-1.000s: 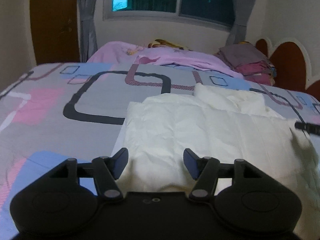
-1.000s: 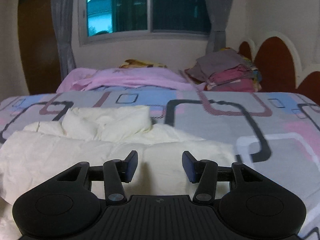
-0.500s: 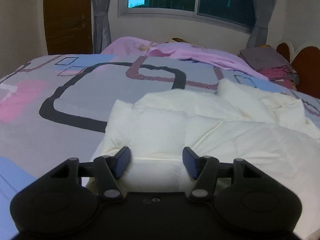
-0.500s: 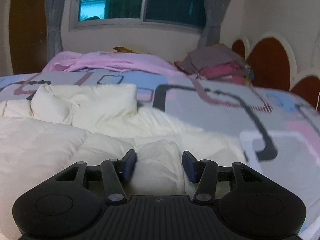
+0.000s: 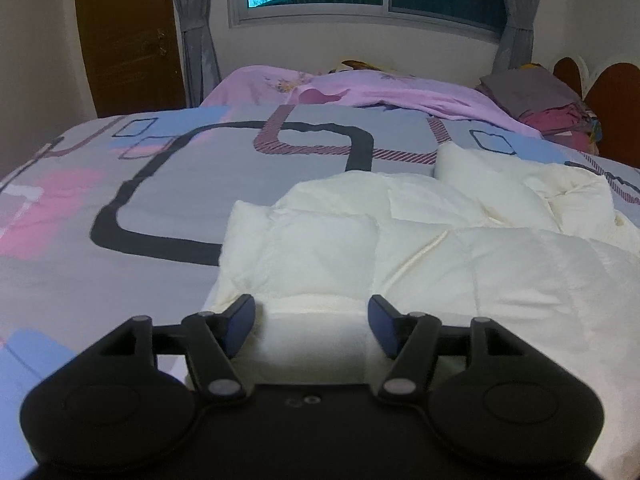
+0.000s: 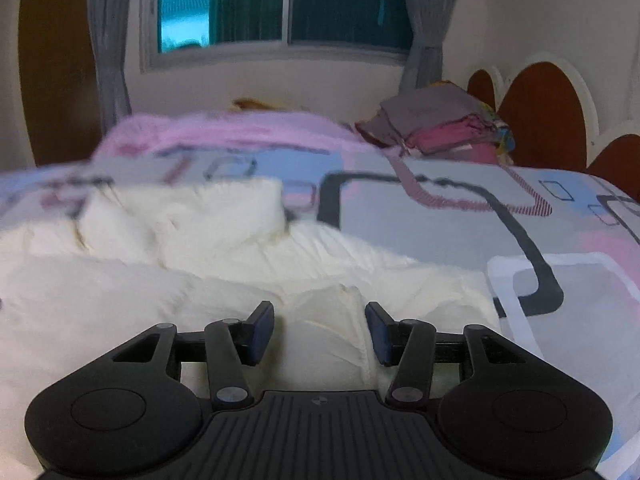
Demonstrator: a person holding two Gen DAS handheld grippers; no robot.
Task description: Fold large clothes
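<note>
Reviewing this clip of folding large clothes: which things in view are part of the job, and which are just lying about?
Part of the job:
- cream padded garment spread on the patterned bedspread
- left gripper, jaws apart around a fold of it
- right gripper, jaws apart around another fold

Just lying about:
- pink blanket
- stack of folded clothes by the headboard

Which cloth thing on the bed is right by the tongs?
The puffy cream-white garment: its near edge lies between both open tongs, left and right. The purple blanket and stacked folded clothes lie far back.

Cream jacket (image 5: 440,264), grey-pink-blue patterned bedsheet (image 5: 248,176)
</note>
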